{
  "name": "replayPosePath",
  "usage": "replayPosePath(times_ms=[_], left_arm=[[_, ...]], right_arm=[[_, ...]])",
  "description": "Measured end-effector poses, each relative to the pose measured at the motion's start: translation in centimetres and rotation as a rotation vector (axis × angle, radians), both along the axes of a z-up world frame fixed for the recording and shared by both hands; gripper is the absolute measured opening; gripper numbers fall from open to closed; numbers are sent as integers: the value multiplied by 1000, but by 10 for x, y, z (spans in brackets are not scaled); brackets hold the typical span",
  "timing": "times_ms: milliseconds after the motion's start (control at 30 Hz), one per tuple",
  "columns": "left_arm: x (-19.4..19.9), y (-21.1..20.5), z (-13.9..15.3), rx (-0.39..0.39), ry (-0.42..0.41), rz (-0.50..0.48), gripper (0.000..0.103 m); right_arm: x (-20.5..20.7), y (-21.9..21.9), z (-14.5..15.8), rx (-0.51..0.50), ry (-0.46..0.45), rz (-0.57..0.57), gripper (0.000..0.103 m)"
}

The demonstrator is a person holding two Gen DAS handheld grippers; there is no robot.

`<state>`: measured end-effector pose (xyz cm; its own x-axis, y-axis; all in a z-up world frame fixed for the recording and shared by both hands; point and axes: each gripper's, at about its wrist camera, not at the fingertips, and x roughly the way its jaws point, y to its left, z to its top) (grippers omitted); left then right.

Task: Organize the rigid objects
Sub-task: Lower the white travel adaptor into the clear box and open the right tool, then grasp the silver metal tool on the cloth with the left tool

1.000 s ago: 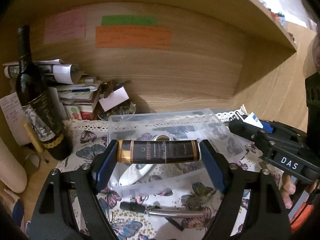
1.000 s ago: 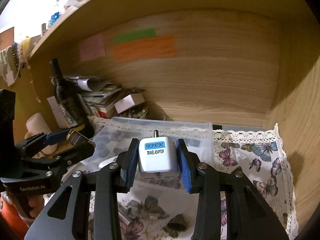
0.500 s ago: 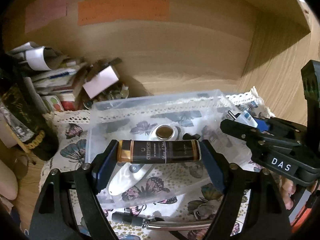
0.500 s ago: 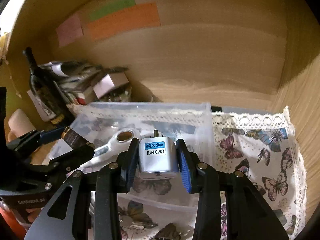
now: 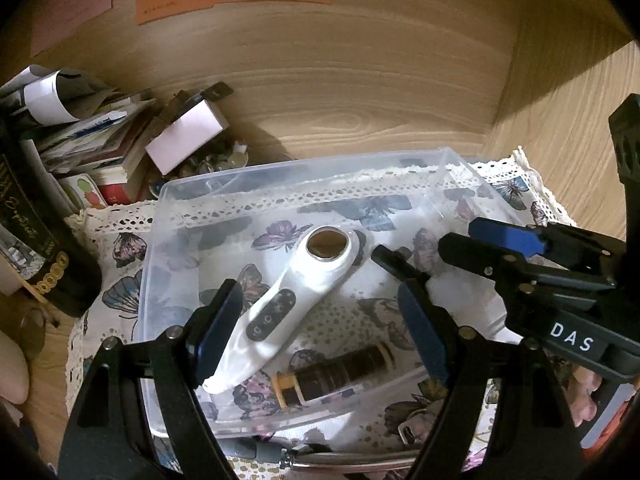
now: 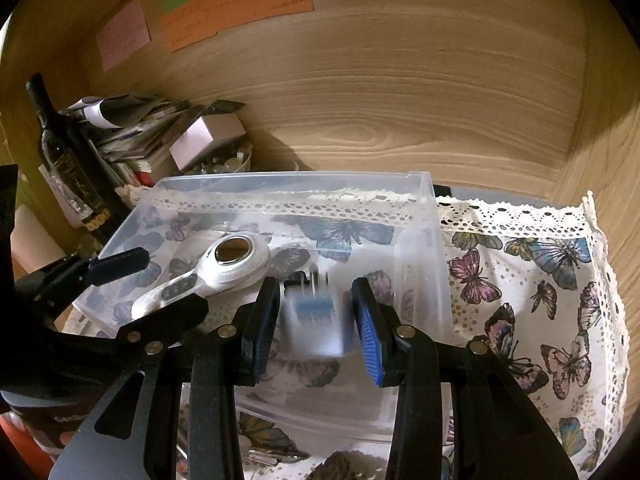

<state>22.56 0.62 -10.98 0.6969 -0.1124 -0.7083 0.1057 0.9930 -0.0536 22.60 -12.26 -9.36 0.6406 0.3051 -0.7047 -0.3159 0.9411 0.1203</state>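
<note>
A clear plastic bin (image 5: 160,216) (image 6: 424,216) sits on a butterfly cloth. In it lie a white handheld device (image 5: 304,280) (image 6: 224,268) and a dark tube with a gold cap (image 5: 340,372) near the front wall. My left gripper (image 5: 320,328) is open and empty above the bin, over the tube. My right gripper (image 6: 316,324) is open over the bin's right side; the white travel adaptor (image 6: 316,328) shows blurred between its spread fingers, apart from both pads. The right gripper also shows in the left wrist view (image 5: 452,236).
A dark wine bottle (image 5: 36,240) (image 6: 68,168) stands left of the bin. Stacked books and papers (image 5: 92,140) and a small white box (image 5: 188,136) lie behind it. The wooden shelf wall (image 5: 360,80) closes the back and right. A metal tool (image 5: 340,458) lies before the bin.
Both grippers moved forward over the bin and opened. The dark tube left the left gripper and now lies in the bin. The adaptor has come free of the right pads.
</note>
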Motion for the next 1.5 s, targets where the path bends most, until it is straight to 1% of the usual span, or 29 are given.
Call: replayPosePath(times_ms=[133,300,367,500,533,600,667,733,900,1033,1133,1267,1367,1500], left_arm=[[-6,2,9,-4,-19,3,81],[-19,6,25,-7,-63,11,86],[-27,8,32,-3,-83,14,89],[-43,13,42,23,-121,24,93],[-46,14,43,26,-126,25,97],[-55,19,44,30,-134,28,101],[-61,25,42,45,-125,39,101],[-68,32,39,45,-105,54,101],[-80,42,24,37,-44,72,101],[-91,41,5,15,26,56,101],[-94,34,-16,0,102,41,101],[-89,14,-32,-2,166,3,101],[-83,-5,-35,-3,173,-39,101],[-70,-23,-37,5,161,-49,101]], right_arm=[[-5,1,6,-1,-16,7,35],[-15,0,18,3,-46,10,35],[-23,-2,25,-2,-69,8,35],[-38,-8,34,-6,-103,5,41],[-43,-10,36,-5,-112,4,43],[-51,-14,39,-5,-123,2,44],[-58,-18,40,-6,-128,2,47],[-65,-21,38,-11,-127,3,53],[-76,-31,21,-27,-79,-7,54],[-86,-42,7,-6,-30,-22,54],[-93,-48,-4,-9,-3,-35,54],[-95,-52,-17,-14,42,-39,54],[-96,-52,-23,-18,62,-33,54],[-99,-52,-23,-20,57,-22,54]])
